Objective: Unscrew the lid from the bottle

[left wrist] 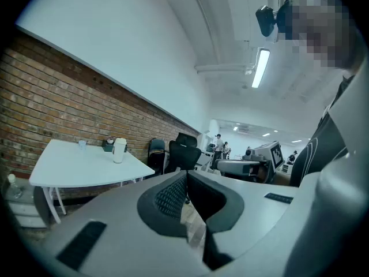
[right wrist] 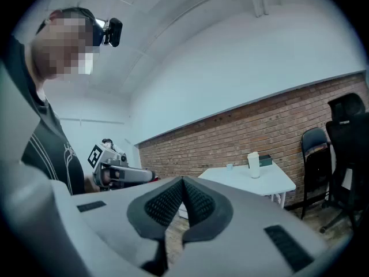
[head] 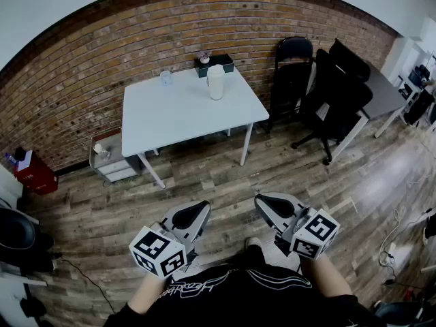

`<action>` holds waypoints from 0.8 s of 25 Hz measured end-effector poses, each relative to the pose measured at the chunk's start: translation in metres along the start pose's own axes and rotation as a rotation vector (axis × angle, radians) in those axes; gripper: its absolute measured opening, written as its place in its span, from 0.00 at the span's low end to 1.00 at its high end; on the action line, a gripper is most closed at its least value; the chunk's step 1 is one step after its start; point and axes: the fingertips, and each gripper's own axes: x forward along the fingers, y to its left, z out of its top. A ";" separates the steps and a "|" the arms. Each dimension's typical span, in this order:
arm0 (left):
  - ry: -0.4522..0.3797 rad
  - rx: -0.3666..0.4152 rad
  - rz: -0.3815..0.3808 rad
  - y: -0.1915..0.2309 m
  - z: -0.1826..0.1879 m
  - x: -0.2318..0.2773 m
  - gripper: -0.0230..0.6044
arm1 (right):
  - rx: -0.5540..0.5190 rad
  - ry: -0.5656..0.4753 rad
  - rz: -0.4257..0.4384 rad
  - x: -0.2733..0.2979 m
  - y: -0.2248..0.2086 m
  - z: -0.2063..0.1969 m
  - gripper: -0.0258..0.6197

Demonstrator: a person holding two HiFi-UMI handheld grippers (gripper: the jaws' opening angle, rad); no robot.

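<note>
A tall white bottle (head: 216, 82) with its lid on stands upright near the far edge of a white table (head: 170, 118), well ahead of me across the wooden floor. It also shows small and far off as the bottle (left wrist: 119, 150) in the left gripper view and the bottle (right wrist: 253, 164) in the right gripper view. My left gripper (head: 201, 207) and right gripper (head: 261, 201) are held side by side low in front of my body. Both point roughly level toward the table, far from the bottle. The left gripper (left wrist: 185, 179) and the right gripper (right wrist: 183, 182) are shut with nothing between the pads.
A small clear cup (head: 166, 78) and a dark box (head: 216, 63) also sit on the table. Black chairs (head: 294, 70) and an office chair (head: 339, 97) stand to its right, beside a grey desk (head: 383, 95). A small drawer unit (head: 112, 158) and a red box (head: 35, 174) are at the left.
</note>
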 end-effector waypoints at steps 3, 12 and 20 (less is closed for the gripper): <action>-0.009 0.014 0.009 0.006 0.004 -0.006 0.09 | -0.005 -0.008 -0.007 0.005 0.001 0.003 0.03; -0.063 0.030 0.047 0.019 0.014 -0.017 0.09 | -0.025 0.003 -0.035 0.008 0.005 0.008 0.03; -0.048 -0.028 0.079 0.040 0.002 -0.010 0.09 | 0.007 -0.010 -0.094 0.007 -0.029 0.004 0.05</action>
